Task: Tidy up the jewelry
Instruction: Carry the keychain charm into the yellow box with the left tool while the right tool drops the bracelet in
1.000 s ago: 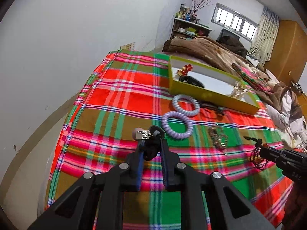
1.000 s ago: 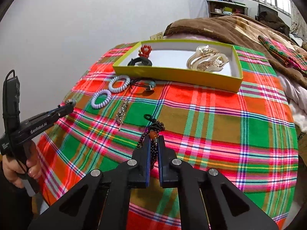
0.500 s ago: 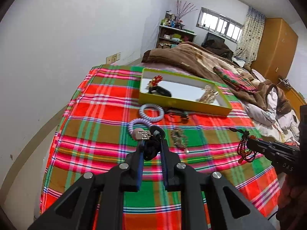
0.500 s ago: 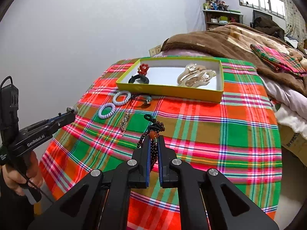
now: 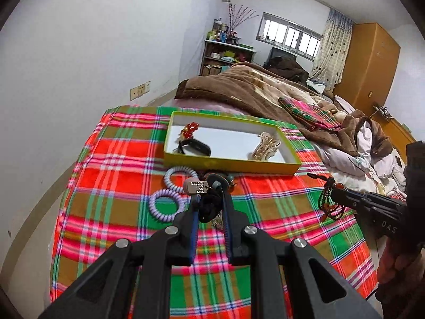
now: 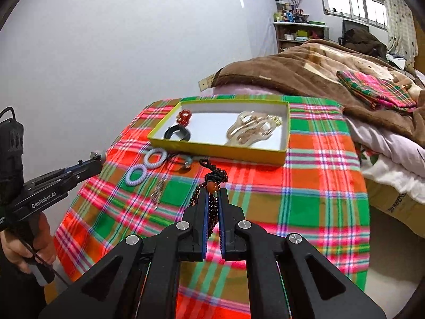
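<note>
My left gripper (image 5: 209, 199) is shut on a black cord necklace with a silver tag (image 5: 197, 187), held above the plaid cloth. My right gripper (image 6: 213, 194) is shut on a dark beaded bracelet (image 6: 212, 179) with an orange bead, also raised; it also shows in the left wrist view (image 5: 328, 199). The yellow-green box (image 6: 271, 156) ahead holds a red flower piece (image 6: 184, 116), a black band (image 6: 177, 133) and a gold clip (image 6: 249, 129). Two lilac coil rings (image 6: 156, 157) (image 6: 136, 176), a dark cord piece (image 6: 186, 162) and a metal chain (image 6: 158, 190) lie on the cloth.
The plaid cloth (image 6: 305, 194) covers the bed end, with the white wall to the left. A brown blanket (image 6: 305, 71) and folded plaid cloth (image 6: 377, 89) lie behind the box. The bed edge drops off at right, a wardrobe (image 5: 369, 61) beyond.
Both grippers have lifted and pulled back from the cloth with their pieces still held; the box and loose items now look farther off.
</note>
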Demonstrator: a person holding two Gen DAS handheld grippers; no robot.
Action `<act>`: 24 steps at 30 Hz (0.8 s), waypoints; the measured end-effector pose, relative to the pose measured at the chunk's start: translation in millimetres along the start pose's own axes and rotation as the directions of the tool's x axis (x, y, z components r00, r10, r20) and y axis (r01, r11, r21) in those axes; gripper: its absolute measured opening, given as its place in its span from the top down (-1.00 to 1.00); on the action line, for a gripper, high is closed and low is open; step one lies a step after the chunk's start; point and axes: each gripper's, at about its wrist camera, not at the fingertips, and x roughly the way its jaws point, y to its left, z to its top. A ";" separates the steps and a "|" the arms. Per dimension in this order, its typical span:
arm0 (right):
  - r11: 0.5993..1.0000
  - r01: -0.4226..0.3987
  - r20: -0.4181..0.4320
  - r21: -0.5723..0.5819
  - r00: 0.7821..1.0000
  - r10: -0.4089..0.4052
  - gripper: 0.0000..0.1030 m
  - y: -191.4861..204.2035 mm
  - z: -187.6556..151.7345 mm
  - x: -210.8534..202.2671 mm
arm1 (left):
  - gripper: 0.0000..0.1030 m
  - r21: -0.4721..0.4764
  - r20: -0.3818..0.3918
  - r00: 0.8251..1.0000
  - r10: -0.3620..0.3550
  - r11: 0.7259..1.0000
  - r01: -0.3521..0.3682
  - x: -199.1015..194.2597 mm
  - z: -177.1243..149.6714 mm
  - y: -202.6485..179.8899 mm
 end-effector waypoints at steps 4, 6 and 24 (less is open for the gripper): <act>1.000 0.016 -0.001 0.008 1.000 -0.016 0.88 -12.4 11.4 8.2 | 0.67 0.015 -0.005 1.000 -0.016 1.000 0.016 11.9 11.9 -5.8; 1.000 0.026 -0.002 0.013 1.000 -0.026 0.88 -19.6 18.0 14.2 | 0.67 0.024 -0.009 1.000 -0.026 0.999 0.026 19.6 18.5 -8.8; 0.994 0.102 -0.059 0.036 0.993 -0.100 0.88 -71.0 70.8 97.6 | 0.67 0.065 -0.062 0.996 -0.068 0.995 0.072 118.3 78.0 -23.9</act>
